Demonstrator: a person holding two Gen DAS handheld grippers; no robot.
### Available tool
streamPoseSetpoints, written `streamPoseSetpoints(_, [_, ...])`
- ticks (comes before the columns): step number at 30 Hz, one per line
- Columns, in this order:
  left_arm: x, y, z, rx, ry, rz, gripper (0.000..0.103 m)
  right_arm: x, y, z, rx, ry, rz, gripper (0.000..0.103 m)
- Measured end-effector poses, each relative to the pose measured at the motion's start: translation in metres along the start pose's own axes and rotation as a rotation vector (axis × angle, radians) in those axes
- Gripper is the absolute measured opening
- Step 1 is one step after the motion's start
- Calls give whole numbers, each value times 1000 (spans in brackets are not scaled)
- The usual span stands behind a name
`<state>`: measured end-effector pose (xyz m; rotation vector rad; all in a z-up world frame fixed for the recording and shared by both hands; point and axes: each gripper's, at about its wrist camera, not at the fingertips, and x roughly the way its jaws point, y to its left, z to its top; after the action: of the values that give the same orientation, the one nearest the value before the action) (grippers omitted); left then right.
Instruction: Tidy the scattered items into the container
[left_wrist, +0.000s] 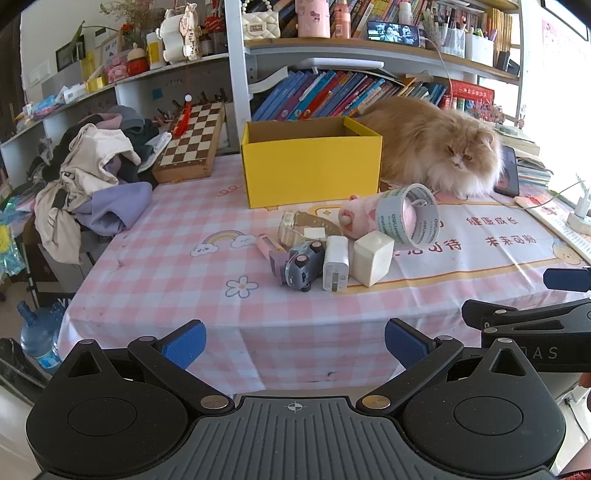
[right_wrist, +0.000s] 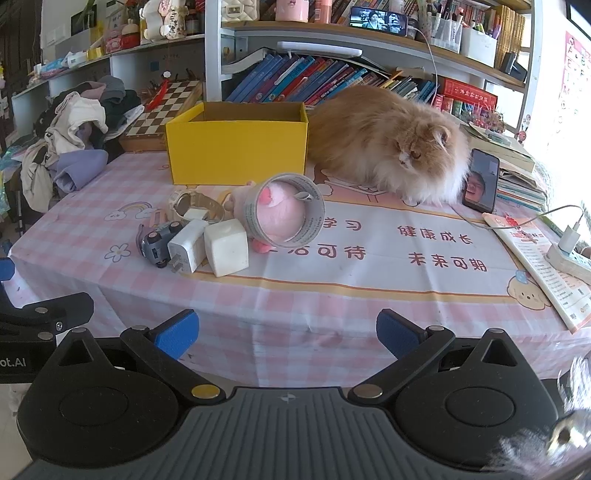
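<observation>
Frame centre: one yellow box (left_wrist: 312, 168), open-topped. Just before it, one cluster: tape roll (left_wrist: 410, 214), pink plush (right_wrist: 282, 218), watch (right_wrist: 195, 205), toy car (left_wrist: 304, 266), charger (right_wrist: 186, 245), white cube (right_wrist: 226, 246). One cat (right_wrist: 384, 144) at right. Left gripper (left_wrist: 293, 341) and right gripper (right_wrist: 286, 334), jaws spread, empty, over the table's near edge; bare tablecloth (right_wrist: 369, 295) between.

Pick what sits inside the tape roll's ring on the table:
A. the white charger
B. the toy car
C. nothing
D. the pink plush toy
D: in the right wrist view the pink plush toy fills the hole of the tape roll, while the toy car and charger lie apart to its left.
</observation>
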<state>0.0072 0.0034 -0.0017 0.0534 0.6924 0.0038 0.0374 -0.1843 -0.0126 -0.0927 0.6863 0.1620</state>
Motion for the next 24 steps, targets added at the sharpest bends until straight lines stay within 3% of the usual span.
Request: streamPoseSetpoints(24, [-1,-2,1,16,-2,2,103,-3,0,-1,-4,-8,-2,103])
